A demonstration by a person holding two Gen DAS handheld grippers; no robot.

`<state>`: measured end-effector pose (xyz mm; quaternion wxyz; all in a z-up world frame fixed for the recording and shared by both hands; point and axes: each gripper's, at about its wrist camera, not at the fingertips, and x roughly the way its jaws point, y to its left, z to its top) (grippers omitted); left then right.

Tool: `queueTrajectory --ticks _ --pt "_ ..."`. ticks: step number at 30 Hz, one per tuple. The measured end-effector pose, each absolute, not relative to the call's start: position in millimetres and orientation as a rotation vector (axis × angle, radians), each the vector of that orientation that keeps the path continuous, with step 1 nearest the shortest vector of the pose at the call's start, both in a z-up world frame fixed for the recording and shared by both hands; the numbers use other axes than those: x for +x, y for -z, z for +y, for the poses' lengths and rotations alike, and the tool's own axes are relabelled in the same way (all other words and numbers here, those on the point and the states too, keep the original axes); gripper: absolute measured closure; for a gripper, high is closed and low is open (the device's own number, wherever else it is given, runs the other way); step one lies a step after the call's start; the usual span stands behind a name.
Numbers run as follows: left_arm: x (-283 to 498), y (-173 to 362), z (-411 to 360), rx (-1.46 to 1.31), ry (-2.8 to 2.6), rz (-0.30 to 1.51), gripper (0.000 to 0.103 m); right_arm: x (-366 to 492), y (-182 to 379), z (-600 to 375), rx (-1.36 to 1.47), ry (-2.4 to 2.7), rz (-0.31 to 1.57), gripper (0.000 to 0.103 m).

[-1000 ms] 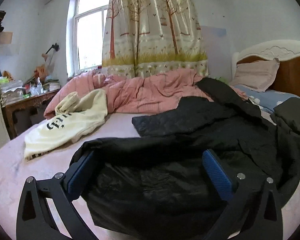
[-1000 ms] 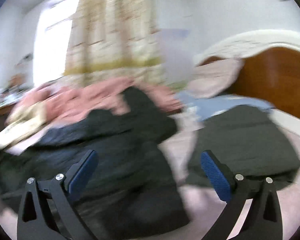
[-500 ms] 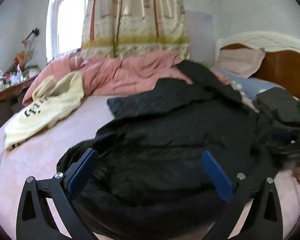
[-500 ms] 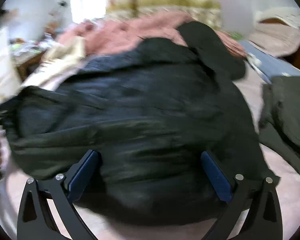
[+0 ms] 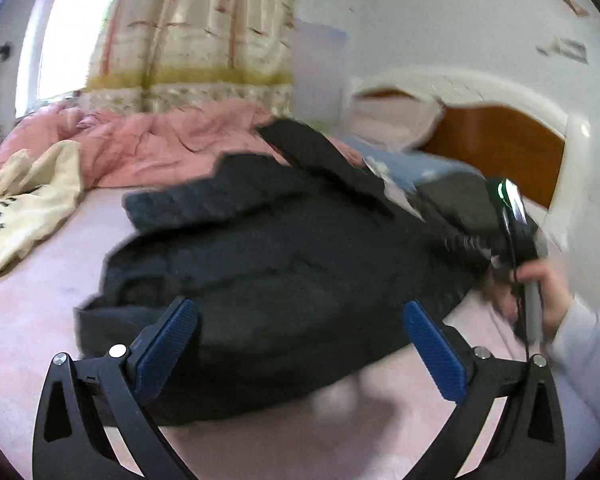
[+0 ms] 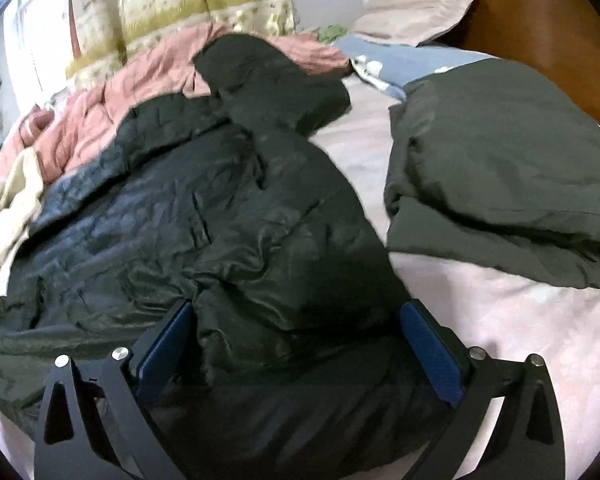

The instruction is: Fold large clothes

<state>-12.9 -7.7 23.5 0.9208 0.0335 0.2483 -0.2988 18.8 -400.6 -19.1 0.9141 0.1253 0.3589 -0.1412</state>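
A large black quilted jacket (image 5: 284, 248) lies spread and rumpled on the pink bed sheet (image 5: 32, 320); it also fills the right wrist view (image 6: 204, 240). My left gripper (image 5: 300, 344) is open, its blue pads over the jacket's near edge. My right gripper (image 6: 296, 344) is open, with the jacket's fabric bunched between its wide jaws. The right gripper's body (image 5: 512, 216) and the hand holding it show at the jacket's right side in the left wrist view.
A folded dark grey garment (image 6: 500, 160) lies to the right near the wooden headboard (image 6: 540, 20). A cream sweatshirt (image 5: 24, 204) lies at left. A pink quilt (image 5: 160, 148), pillows (image 6: 416, 12) and a curtain (image 5: 196, 28) are behind.
Both grippers have moved in closer over the black jacket. The left view swung right, and the right gripper lowered onto the jacket's near right part.
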Motion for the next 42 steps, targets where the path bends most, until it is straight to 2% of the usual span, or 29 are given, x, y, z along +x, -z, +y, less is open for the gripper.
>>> queueTrajectory --ticks 4,9,11,14,15,19,25,31,36,39,42 --pt "5 3 -37 0.214 0.44 0.576 0.0 -5 -13 -375 0.151 0.165 0.644 0.001" --pt "60 19 -51 0.157 0.315 0.651 0.0 -24 -33 -334 0.034 0.02 0.519 0.001" --pt "79 27 -45 0.1 0.298 0.707 0.0 -12 -26 -322 0.015 -0.06 0.597 0.001" --pt "106 43 -39 0.031 0.265 0.818 0.0 24 12 -318 0.053 -0.045 0.887 0.001" --pt "109 44 -35 0.01 0.254 0.829 0.0 29 19 -321 0.06 0.0 0.889 0.001" --pt "101 39 -24 -0.002 0.19 0.779 0.0 48 28 -328 -0.092 0.182 0.869 0.001" --pt "77 15 7 -0.028 0.03 0.619 0.002 51 38 -382 0.139 0.23 0.912 0.001" --pt "38 -22 29 -0.071 0.234 0.493 0.002 5 7 -378 0.11 0.18 0.737 0.001" --pt "39 -18 9 -0.215 0.674 0.643 0.001 2 -11 -363 0.247 -0.084 0.685 0.001" --pt "37 -10 -19 -0.119 0.57 0.644 0.002 14 -1 -337 0.269 -0.174 0.793 0.001" --pt "50 10 -40 -0.042 0.471 0.732 0.002 23 9 -311 0.129 -0.062 0.828 0.001"
